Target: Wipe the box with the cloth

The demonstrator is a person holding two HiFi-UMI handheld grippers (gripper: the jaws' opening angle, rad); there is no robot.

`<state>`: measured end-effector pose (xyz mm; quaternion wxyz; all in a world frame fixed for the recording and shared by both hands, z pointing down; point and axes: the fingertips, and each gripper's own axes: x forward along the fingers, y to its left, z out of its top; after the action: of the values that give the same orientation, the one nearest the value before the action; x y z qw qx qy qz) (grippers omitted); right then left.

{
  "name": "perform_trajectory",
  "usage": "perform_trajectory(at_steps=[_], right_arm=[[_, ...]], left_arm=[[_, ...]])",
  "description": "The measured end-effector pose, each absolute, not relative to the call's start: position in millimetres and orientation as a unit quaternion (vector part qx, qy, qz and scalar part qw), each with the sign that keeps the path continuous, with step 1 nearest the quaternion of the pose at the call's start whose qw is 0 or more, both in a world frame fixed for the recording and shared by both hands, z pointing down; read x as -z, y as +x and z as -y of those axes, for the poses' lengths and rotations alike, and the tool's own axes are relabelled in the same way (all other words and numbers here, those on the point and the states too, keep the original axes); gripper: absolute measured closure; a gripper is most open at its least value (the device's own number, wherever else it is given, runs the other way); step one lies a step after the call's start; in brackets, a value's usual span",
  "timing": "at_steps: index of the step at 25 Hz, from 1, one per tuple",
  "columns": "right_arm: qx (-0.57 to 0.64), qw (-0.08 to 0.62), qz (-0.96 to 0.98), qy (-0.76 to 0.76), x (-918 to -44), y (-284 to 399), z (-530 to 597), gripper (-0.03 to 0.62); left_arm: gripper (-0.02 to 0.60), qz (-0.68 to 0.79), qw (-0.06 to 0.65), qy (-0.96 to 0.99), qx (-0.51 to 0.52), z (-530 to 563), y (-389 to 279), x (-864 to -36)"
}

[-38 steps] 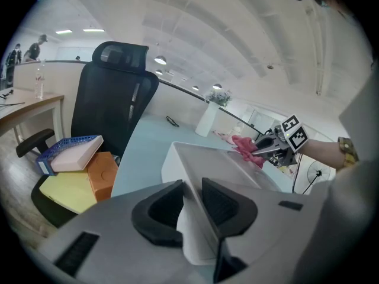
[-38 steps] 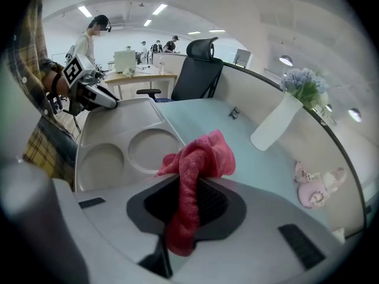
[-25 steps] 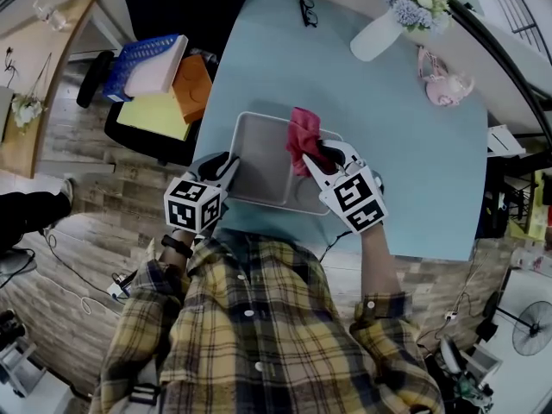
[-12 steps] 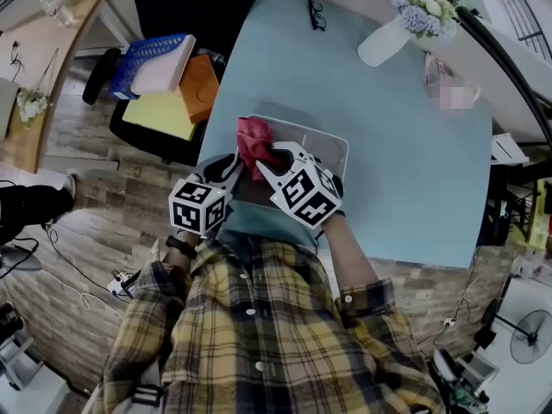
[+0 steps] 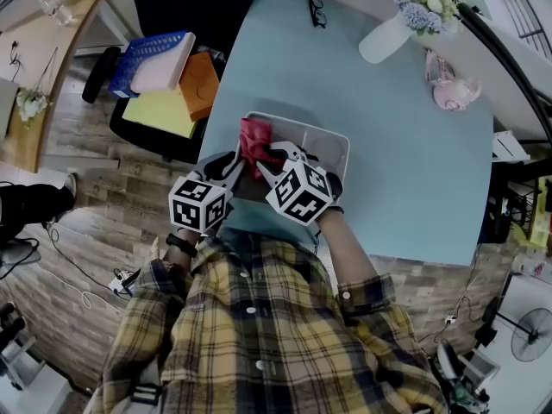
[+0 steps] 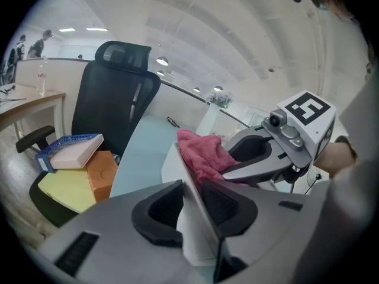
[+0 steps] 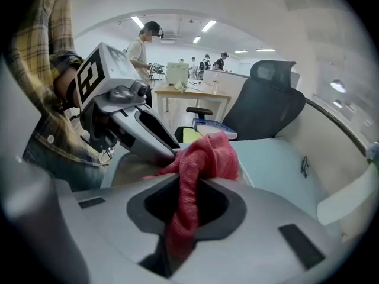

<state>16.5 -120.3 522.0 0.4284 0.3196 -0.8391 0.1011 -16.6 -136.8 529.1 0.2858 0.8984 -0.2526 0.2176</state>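
A white open box [image 5: 334, 138] lies on the light blue table [image 5: 405, 171] near its front edge. My left gripper [image 5: 230, 167] is shut on the box's left wall; in the left gripper view the thin white wall [image 6: 195, 218] stands clamped between the pads of the left gripper [image 6: 190, 194]. My right gripper [image 5: 268, 156] is shut on a red cloth [image 5: 254, 138], which bunches over the box's left part, close to the left gripper. In the right gripper view the cloth [image 7: 198, 158] runs down between the jaws of the right gripper [image 7: 185, 185], and the left gripper [image 7: 130, 117] shows behind it.
Black glasses [image 5: 317, 11], a white vase of flowers [image 5: 392, 33] and a pink object [image 5: 448, 80] sit at the table's far side. A black office chair left of the table carries a blue basket [image 5: 147, 59], a yellow pad and an orange box [image 5: 200, 84].
The right gripper has carried the red cloth leftward across the box, from its right side to beside the left gripper. The left gripper has kept its hold on the box wall.
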Motion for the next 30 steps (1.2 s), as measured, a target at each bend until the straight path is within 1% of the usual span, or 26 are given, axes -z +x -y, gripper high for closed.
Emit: perform_trajectory(at_steps=[13,17,22,24,27,30], right_arm=[[-0.124,0.470,0.797,0.358,-523.4,77.3,101.3,0.525],[-0.142,0.446,0.801,0.372,-517.4,90.7,95.8,0.525],[-0.148,0.436,0.794,0.396,-511.2,108.6,87.4,0.525],[-0.160,0.433,0.786,0.411,-512.7,123.4,81.8,0.525],[-0.190,0.409,0.774,0.444,-517.6,147.2,74.1,0.525],[-0.192,0.406,0.761,0.469,-518.5,166.8,67.8,0.525]], left_arm=[[0.482,0.256,0.288,0.898,-0.215,137.3,-16.6,-528.3],[0.482,0.256,0.288,0.897,-0.216,136.9,-15.7,-528.5],[0.482,0.257,0.289,0.897,-0.213,137.5,-17.2,-528.5],[0.482,0.256,0.289,0.898,-0.212,137.6,-17.2,-528.9],[0.482,0.253,0.290,0.898,-0.212,137.8,-17.1,-529.5],[0.482,0.251,0.291,0.898,-0.213,138.0,-16.7,-529.6]])
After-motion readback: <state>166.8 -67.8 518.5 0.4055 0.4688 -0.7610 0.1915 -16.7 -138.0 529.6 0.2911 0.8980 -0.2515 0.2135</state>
